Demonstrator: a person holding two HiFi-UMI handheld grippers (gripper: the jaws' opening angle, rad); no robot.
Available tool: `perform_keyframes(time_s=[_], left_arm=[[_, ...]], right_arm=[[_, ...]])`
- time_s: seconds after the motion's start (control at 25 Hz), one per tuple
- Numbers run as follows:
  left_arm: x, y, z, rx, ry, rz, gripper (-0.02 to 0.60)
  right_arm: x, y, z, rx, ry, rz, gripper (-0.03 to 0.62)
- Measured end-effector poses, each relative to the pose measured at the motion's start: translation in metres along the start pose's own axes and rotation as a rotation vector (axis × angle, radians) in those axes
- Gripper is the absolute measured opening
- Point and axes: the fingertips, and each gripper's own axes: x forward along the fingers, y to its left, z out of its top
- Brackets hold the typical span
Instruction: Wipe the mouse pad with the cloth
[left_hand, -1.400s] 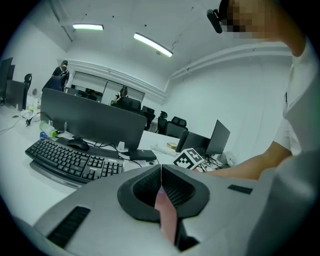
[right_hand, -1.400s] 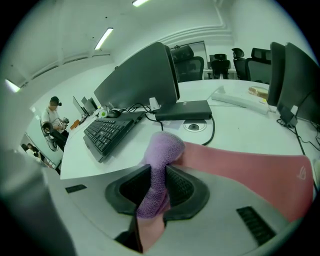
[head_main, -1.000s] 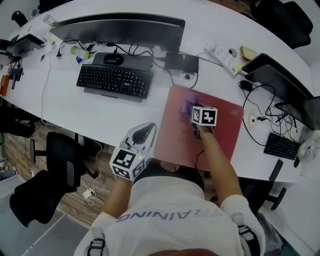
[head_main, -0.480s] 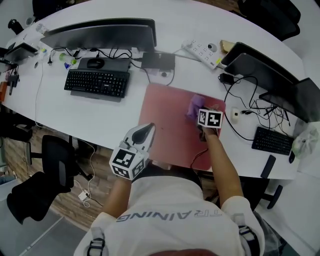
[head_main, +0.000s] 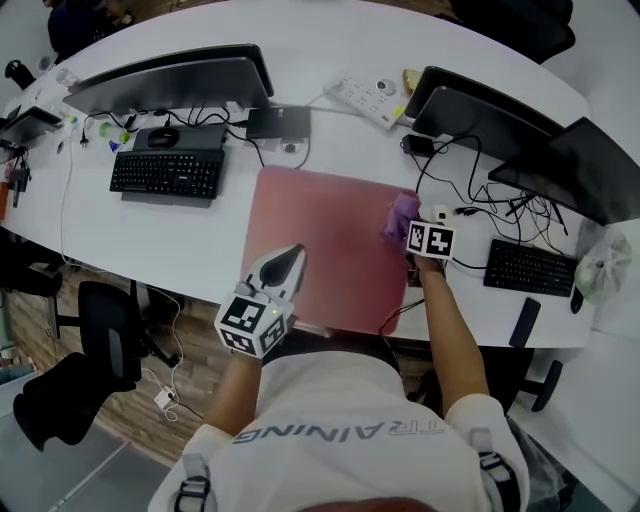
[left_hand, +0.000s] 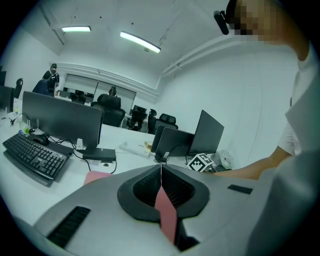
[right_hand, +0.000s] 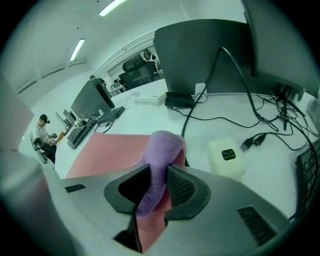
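Head view shows the left gripper (head_main: 285, 262) over the pad's (head_main: 320, 235) near edge, jaws pressed together on nothing. Farther off, the right gripper (head_main: 410, 238) pinches the cloth (head_main: 400, 213) at the pad's right edge. Wiping seems under way; the next move would be a sweep leftward with the cloth pressed flat.

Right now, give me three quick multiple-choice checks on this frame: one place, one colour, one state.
1. Where on the mouse pad is the cloth? A near left corner; B far right corner; C centre.
2. Colour of the cloth? A purple; B yellow; C green.
3. State of the left gripper jaws? A wide open; B on the cloth; C shut, empty.

1 B: the head view shows it at the pad's far right corner, held by the right gripper.
2 A: it is purple in both views.
3 C: the jaws meet with nothing between them.
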Motion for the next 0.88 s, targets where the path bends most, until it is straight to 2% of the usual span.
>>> perform_keyframes(time_s=[0.24, 0.4, 0.68, 0.88], left_arm=[[-0.005, -0.009, 0.000, 0.003, 0.000, 0.021, 0.032], [-0.020, -0.001, 0.005, 0.010, -0.013, 0.037, 0.032], [-0.053, 0.041, 0.027, 0.025, -0.055, 0.043, 0.032], [-0.087, 0.081, 0.034, 0.025, -0.067, 0.053, 0.032]], right_arm=[[-0.014, -0.022, -0.002, -0.013, -0.038, -0.026, 0.117], [-0.043, 0.001, 0.013, -0.027, -0.150, 0.006, 0.112], [-0.106, 0.117, 0.048, -0.113, -0.330, 0.127, 0.110], [-0.114, 0.213, 0.056, -0.144, -0.354, 0.225, 0.110]])
